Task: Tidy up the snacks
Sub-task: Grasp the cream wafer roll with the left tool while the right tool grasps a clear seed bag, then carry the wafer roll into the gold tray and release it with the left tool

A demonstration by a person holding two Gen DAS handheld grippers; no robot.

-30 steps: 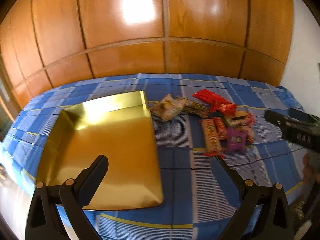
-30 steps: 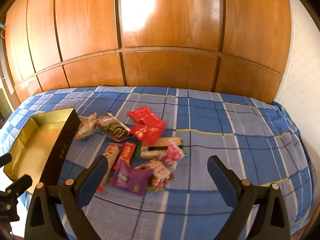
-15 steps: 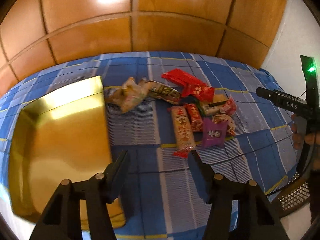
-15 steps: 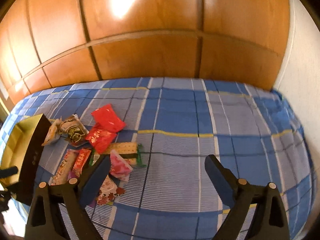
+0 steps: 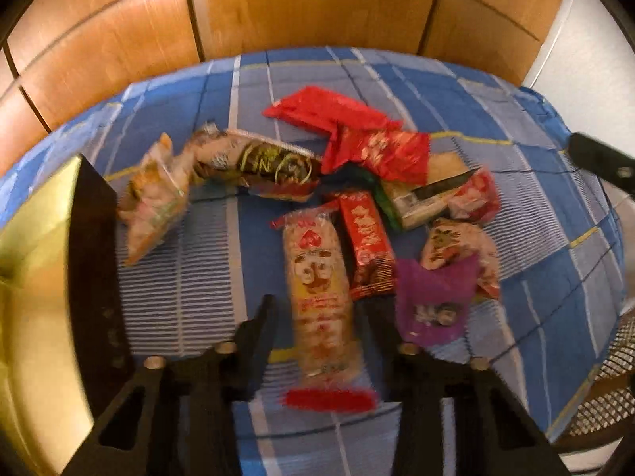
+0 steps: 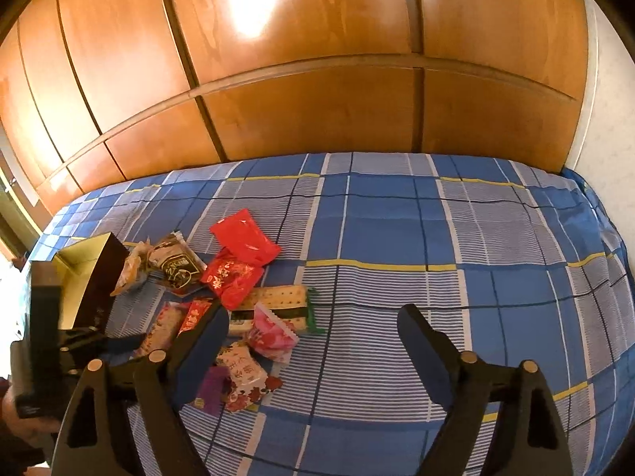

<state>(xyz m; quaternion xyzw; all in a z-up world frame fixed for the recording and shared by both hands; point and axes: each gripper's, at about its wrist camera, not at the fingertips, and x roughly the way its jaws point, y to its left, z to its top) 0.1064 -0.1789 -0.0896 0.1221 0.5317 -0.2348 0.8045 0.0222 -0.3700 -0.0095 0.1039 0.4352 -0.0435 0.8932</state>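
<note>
Item: long cracker pack [image 5: 321,297], pale wrapper w/ red ends, lying lengthwise at the near side of the snack pile on the blue plaid bedcover [image 5: 190,289]. Status: your left gripper [image 5: 317,325] now straddles it, jaws closing in from wide to narrow; frame is blurred, so I can't tell for sure whether the pads are pressing the wrapper yet, prob. just short of contact. Meaning for task: first pick is under way, nothing in the box yet. Change vs a second ago: the left view then looked over the gold box [image 5: 27,277] w/ the pile well off toward the right edge of the bedcover; now you're over the pile, tilted more steeply down, the box pushed to the left edge of view w/ its dark wall [image 5: 95,269] toward the snacks. Right gripper [image 6: 313,341]: jaws closing slightly but wide apart, nothing between them, hanging over bare bedcover just right of the pile; earlier it faced the pile more squarely. Other stock, untouched: red packs [image 5: 357,139], dark-labelled pack [image 5: 262,162], purple pack [image 5: 432,301], small red bar [image 5: 367,238].
</note>
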